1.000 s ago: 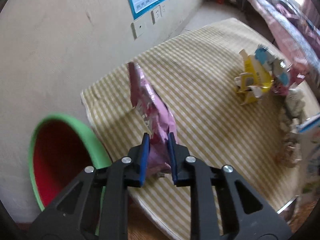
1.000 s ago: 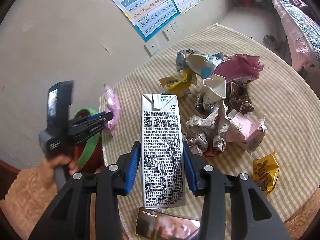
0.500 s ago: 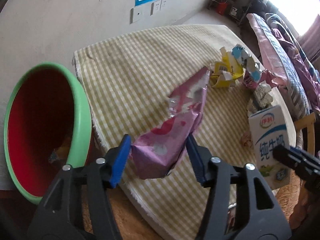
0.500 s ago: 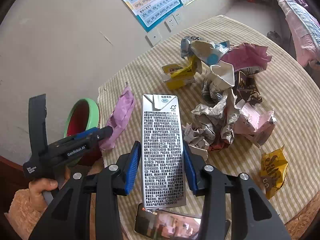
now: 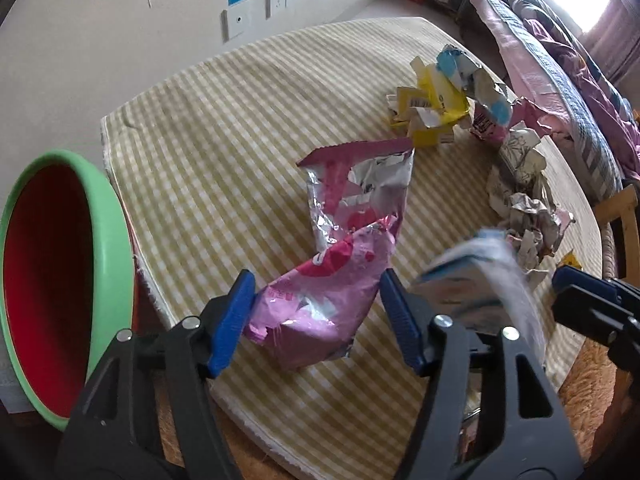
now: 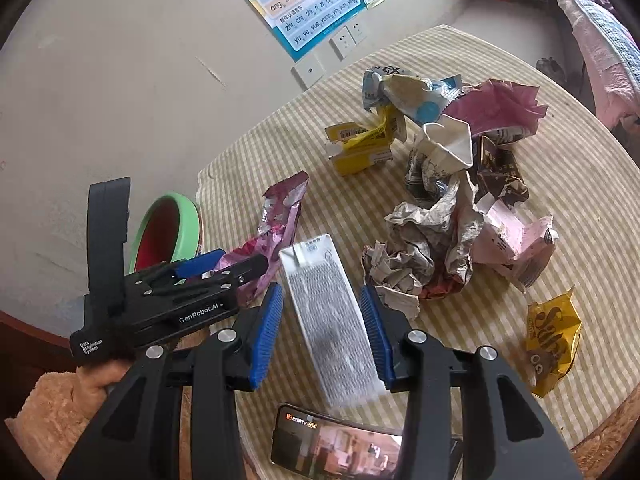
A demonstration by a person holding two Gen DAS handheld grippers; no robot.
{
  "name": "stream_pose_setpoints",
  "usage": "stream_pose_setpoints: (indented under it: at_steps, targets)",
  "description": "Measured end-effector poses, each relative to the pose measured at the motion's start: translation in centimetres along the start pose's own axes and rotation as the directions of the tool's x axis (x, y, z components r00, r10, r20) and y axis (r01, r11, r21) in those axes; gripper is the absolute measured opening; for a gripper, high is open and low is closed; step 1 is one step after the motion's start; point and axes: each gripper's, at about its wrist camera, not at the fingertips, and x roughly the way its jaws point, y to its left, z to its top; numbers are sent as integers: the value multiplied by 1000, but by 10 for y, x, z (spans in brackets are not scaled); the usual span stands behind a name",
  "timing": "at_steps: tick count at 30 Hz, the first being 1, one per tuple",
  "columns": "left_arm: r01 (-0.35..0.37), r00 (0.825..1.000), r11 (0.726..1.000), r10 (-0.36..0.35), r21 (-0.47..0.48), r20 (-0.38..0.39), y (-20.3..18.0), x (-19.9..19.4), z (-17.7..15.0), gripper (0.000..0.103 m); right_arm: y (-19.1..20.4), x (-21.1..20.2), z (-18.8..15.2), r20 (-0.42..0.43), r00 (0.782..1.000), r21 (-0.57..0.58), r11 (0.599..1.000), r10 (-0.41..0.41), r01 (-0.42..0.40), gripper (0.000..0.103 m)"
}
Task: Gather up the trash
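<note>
- The left gripper [image 5: 316, 316] has its jaws opening; the pink snack wrapper [image 5: 340, 264] lies between the blue pads, which stand clear of its sides.
- That wrapper rests on the checked tablecloth [image 5: 240, 120] near the table's 7 o'clock edge, its torn foil end pointing toward 1 o'clock.
- The green-rimmed red bin [image 5: 108, 256] sits at 9 o'clock from the left gripper, just off the table edge.
- The right gripper [image 6: 324, 332] stands at a medium width with the milk carton [image 6: 332, 320] between its pads; the carton is blurred and tilted, and I cannot tell whether the pads press on it.
- A phone [image 6: 336, 444] lies at 6 o'clock from the carton, at the table's near edge.
- Crumpled paper [image 6: 424, 248] lies at 2 o'clock from the right gripper, a yellow box [image 6: 360, 148] at 12, a gold wrapper [image 6: 552, 340] at 3.
</note>
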Motion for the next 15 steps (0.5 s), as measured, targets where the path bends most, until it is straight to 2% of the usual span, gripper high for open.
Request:
stream_pose_setpoints:
  at_steps: [2,3,4,9,15]
  targets:
    - [-1,1000,1000,1,-8,3,2,-1,-1,50,-1,1,0,-9,1000,2,1000,0,0,42]
    - [-15,1000,1000,15,-10,0,3,-1,-2,35,-1,2,-1,-16,1000,-1,1000,-7,7,42]
    - [-22,1000,1000,22,-12,-5,5,-1,-3,27,-1,3,-1,-21,1000,-7,1000,-17,17,42]
    - [-23,1000,998,24,-56,18,18,-13,-8,23,6,7,-7,-41,998,-63,997,-49,46,50]
    - [-37,995,994,46,-100,90,29,-42,-15,23,28,5,-14,-25,995,-221,971,-95,87,56]
